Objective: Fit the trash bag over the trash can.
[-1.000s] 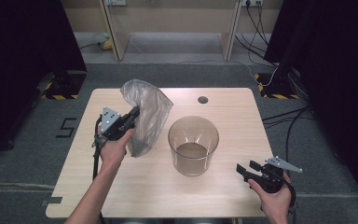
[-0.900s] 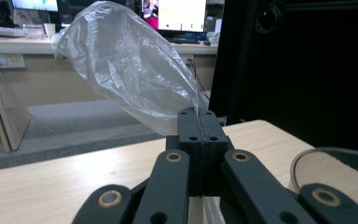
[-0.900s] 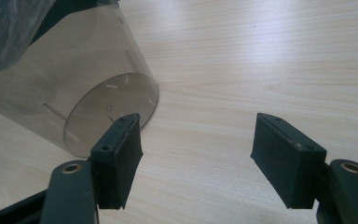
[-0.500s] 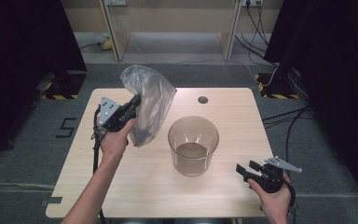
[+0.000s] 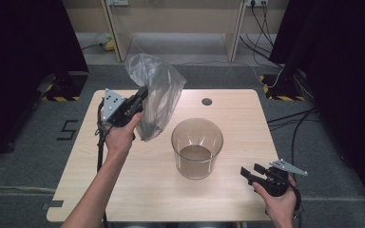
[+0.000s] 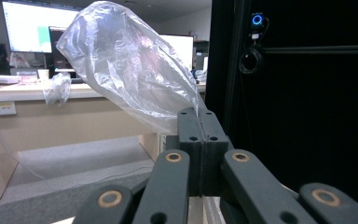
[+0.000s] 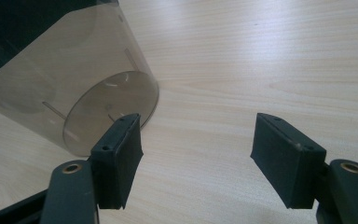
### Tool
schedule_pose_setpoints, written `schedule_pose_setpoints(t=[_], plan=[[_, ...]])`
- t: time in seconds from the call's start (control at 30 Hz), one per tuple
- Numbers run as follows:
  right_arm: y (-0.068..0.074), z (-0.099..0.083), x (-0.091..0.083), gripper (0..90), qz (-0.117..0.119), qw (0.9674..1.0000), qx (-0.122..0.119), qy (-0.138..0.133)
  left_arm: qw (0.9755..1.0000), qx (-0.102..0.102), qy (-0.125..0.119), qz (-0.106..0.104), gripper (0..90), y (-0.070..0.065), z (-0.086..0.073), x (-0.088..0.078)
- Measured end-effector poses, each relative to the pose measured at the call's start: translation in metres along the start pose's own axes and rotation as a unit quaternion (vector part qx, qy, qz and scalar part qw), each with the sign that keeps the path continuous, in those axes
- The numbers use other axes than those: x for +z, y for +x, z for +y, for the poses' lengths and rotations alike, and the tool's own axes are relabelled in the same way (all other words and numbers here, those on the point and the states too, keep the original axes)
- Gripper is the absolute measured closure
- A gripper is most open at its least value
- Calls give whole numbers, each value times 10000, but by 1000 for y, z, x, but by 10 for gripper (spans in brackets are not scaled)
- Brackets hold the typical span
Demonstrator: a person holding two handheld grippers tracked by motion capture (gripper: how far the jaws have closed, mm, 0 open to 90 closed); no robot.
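Observation:
A clear, crumpled plastic bag (image 5: 157,97) hangs in the air over the left half of the table, lifted off the wood. My left gripper (image 5: 142,95) is shut on the bag's edge; in the left gripper view the bag (image 6: 130,70) billows up from the closed jaws of the left gripper (image 6: 199,116). A smoky transparent round bin (image 5: 197,147) stands upright and empty at the table's middle. My right gripper (image 5: 247,173) rests low at the front right, open, pointing at the bin (image 7: 70,88), with nothing between the pads of the right gripper (image 7: 196,149).
The light wooden table (image 5: 123,190) has a dark cable hole (image 5: 206,101) near its far edge. Cables trail on the grey floor to the right. Wooden furniture legs stand beyond the table.
My left gripper has risen with the bag, which now hangs higher above the table. The right gripper and the bin have stayed where they were.

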State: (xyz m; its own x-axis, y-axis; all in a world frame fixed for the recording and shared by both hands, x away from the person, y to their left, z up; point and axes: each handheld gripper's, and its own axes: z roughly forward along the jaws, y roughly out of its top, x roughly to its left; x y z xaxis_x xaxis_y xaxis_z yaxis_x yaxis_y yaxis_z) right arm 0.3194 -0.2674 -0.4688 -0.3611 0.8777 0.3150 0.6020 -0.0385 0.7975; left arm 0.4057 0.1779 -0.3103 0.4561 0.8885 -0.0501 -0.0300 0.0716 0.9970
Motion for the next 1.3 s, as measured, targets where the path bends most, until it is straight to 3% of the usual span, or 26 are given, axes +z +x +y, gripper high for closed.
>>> schedule_pose_setpoints(t=[0.63,1.3], plan=[[1,0,0,331,20,10000,3,14,9987,-52,-329,-388,900,-36,17,12],[0,-1,0,331,22,10000,-4,17,9975,35,-174,-678,899,-71,4,33]])
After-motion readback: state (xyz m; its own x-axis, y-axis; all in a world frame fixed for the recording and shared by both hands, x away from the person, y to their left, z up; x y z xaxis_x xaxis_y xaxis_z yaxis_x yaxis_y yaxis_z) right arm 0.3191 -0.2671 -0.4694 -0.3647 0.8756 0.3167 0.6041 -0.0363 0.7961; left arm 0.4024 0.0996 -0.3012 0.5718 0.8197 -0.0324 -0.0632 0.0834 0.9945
